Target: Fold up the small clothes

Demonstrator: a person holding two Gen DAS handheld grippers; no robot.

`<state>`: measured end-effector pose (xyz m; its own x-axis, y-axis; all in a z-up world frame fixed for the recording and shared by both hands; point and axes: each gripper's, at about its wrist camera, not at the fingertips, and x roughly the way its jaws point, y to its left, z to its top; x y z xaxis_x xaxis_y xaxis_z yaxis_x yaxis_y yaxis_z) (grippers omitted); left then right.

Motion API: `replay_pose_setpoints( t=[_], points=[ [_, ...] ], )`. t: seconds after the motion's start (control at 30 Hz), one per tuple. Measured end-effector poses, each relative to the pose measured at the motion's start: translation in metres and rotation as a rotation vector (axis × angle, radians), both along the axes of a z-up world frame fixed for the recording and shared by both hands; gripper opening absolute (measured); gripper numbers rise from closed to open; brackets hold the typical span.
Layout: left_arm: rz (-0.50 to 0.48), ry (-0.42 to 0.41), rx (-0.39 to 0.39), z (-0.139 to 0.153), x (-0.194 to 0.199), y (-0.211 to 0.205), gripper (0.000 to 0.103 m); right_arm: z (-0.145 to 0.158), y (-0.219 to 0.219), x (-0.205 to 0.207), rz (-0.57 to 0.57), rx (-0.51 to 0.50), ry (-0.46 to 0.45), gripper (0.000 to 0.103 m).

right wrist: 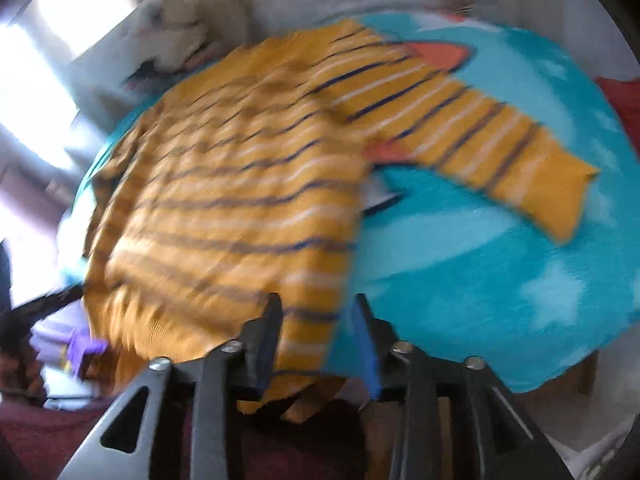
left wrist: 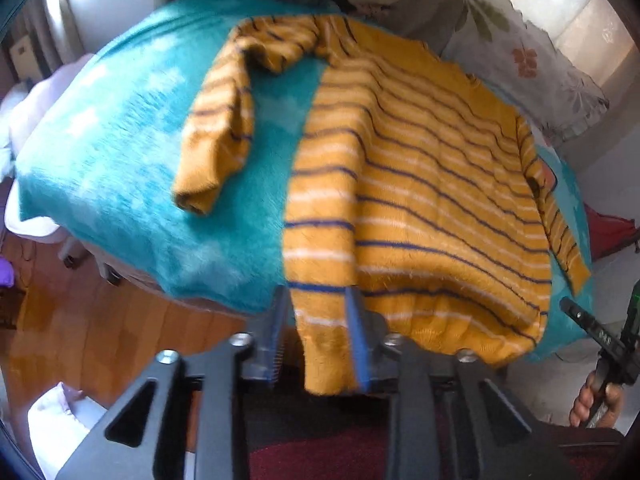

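A home, likely a bedroom or living room. Fleecy teal blanket (left wrist: 120, 168) spread as work surface, floral pillow (left wrist: 520, 60) at far right, wood floor (left wrist: 80, 320) near left, sunlit window (right wrist: 32, 92) to the left, small striped sweater (left wrist: 420, 184) laid out.

Your sweater (left wrist: 420, 184) is fuzzy mustard knit, ribbed at the hem, matt throughout. The blanket (left wrist: 132, 168) under it is plush teal fleece with a soft nap. Your left gripper (left wrist: 318, 344) has matt black plastic arms, shiny metal screws and blue ridged pads (left wrist: 357, 344). The floor (left wrist: 80, 320) is glossy varnished wood.
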<state>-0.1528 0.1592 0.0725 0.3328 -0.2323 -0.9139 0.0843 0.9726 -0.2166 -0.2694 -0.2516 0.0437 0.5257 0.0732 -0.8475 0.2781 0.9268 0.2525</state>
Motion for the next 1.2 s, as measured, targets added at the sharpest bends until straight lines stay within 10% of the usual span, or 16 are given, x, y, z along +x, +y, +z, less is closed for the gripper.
replay_pose_setpoints(
  t=[0.2, 0.47, 0.53, 0.67, 1.2],
  points=[
    [0.089, -0.090, 0.040, 0.030, -0.001, 0.019, 0.046, -0.025, -0.096, -0.004, -0.370, 0.078, 0.001, 0.060],
    [0.080, -0.217, 0.092, 0.068, 0.026, -0.007, 0.052, -0.026, -0.128, 0.027, -0.472, 0.114, -0.108, 0.067],
    [0.066, -0.258, 0.105, 0.079, 0.037, -0.019, 0.057, -0.029, -0.132, 0.040, -0.491, 0.115, -0.119, 0.061],
    [0.052, -0.269, 0.089, 0.084, 0.058, -0.045, 0.058, -0.035, -0.148, 0.048, -0.518, 0.154, -0.115, 0.014],
    [-0.056, -0.186, 0.024, 0.055, 0.064, -0.101, 0.058, -0.017, -0.251, 0.007, -0.712, 0.049, -0.180, 0.009]
  ],
)
